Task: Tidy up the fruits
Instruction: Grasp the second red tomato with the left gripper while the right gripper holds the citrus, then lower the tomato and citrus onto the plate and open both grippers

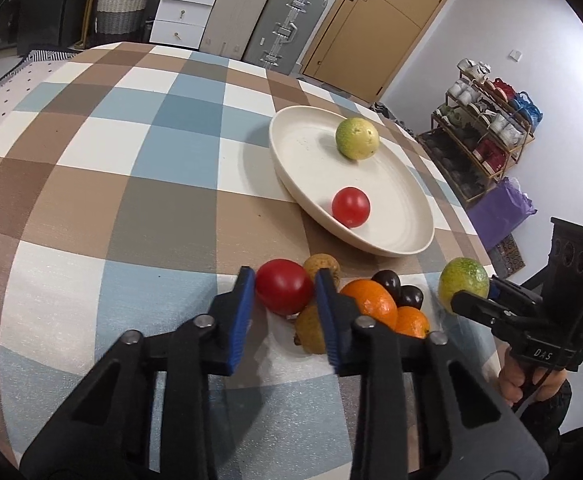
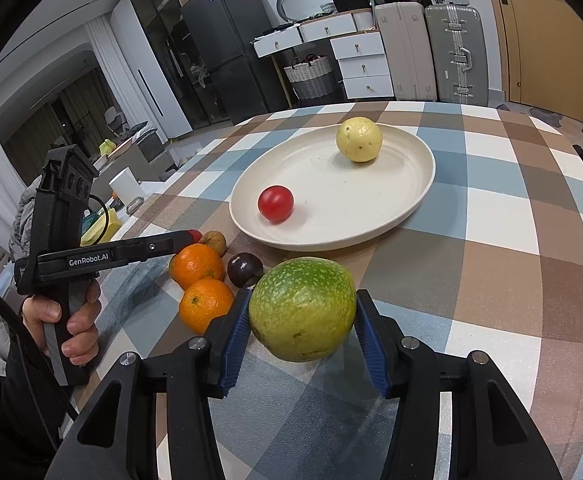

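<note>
Right tool (image 2: 302, 334) clamped on the green guava (image 2: 303, 308), held low-centre of frame above the tabletop (image 2: 511, 208); the plate (image 2: 411, 200) lies straight ahead, upper centre. Left tool (image 1: 285, 288) brackets a red tomato (image 1: 283, 292) in the pile, fingers either side, grip uncertain.

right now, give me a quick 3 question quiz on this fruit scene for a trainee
1. True or false: the plate holds three fruits.
2. Which fruit sits between the left gripper fingers? A) orange B) red tomato C) dark plum
3. Fill in: the right gripper is shut on the ____ .

Key:
1. False; only a red tomato and a yellow-green guava lie in it.
2. B, the red tomato.
3. green guava.
</note>
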